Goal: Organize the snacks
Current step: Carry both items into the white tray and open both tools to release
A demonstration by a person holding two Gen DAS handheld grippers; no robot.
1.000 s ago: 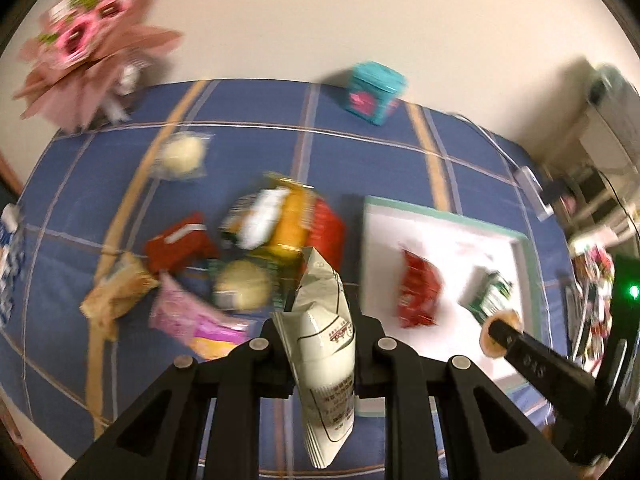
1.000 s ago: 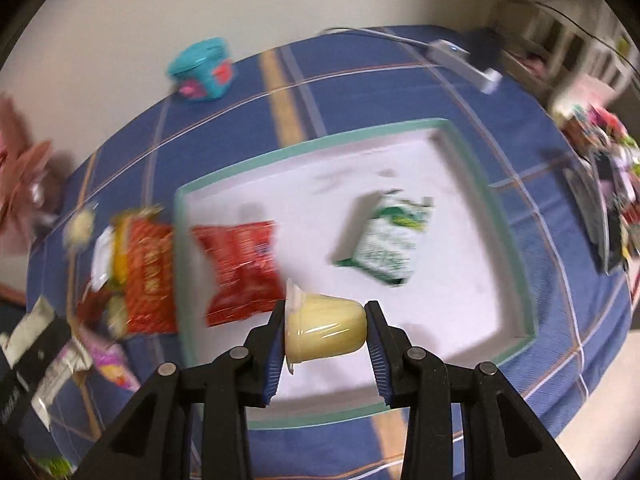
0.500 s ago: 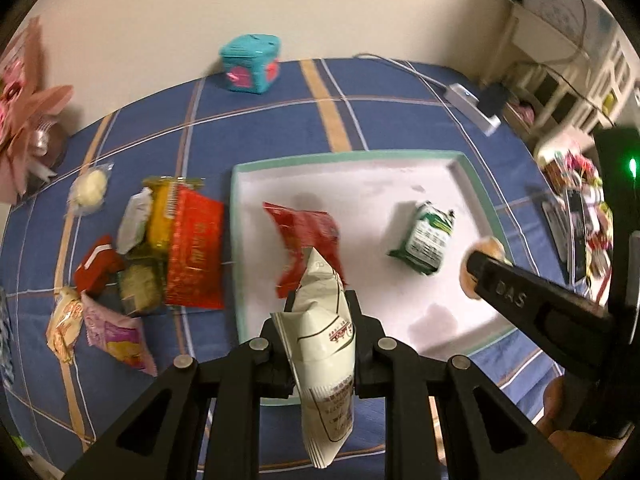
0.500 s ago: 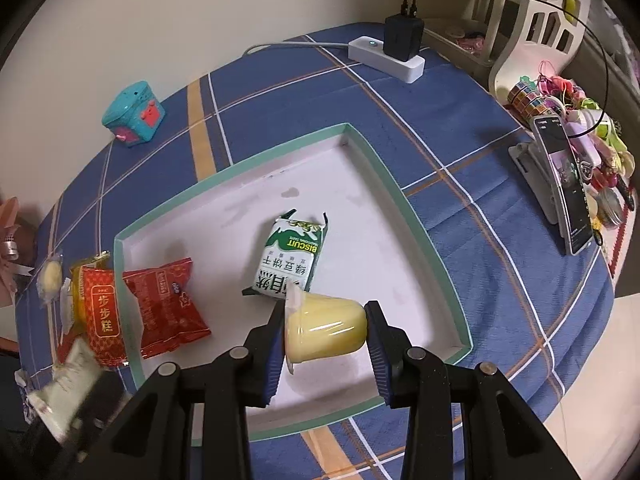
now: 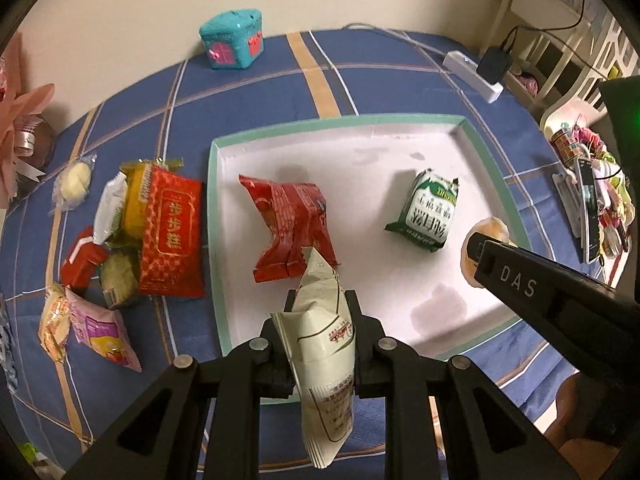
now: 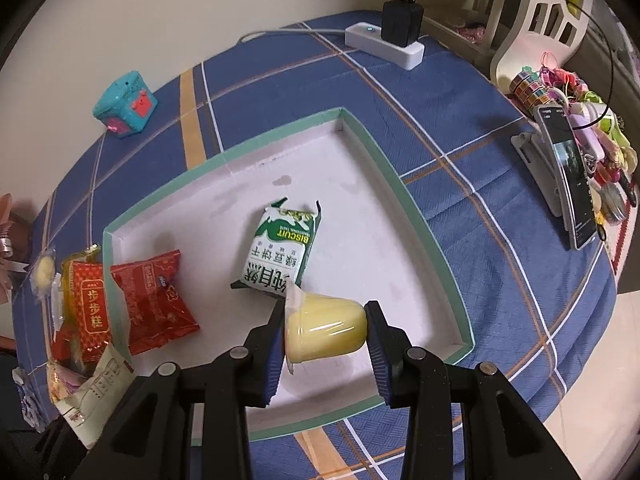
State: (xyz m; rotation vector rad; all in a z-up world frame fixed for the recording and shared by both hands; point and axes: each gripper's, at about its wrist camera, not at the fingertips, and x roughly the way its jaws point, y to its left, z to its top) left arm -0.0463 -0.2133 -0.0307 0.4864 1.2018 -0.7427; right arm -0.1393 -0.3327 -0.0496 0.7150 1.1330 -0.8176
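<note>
My left gripper (image 5: 320,312) is shut on a cream snack packet (image 5: 324,360), held above the near edge of the white tray with a green rim (image 5: 400,120). My right gripper (image 6: 326,326) is shut on a yellow jelly cup (image 6: 326,334), held above the tray's near right part (image 6: 392,176). In the tray lie a red packet (image 5: 288,224) and a green biscuit packet (image 5: 428,212). The right gripper also shows at the right of the left wrist view (image 5: 476,256). Several loose snacks (image 5: 168,232) lie on the cloth left of the tray.
A blue plaid cloth (image 5: 248,92) covers the table. A teal toy box (image 5: 232,42) stands at the back. A power strip with a charger (image 6: 392,40) lies at the back right. A phone on a stand (image 6: 568,172) and trinkets sit at the right edge.
Both grippers have swung right over the tray, still holding their snacks. The view has shifted from the snack pile to the tray.
</note>
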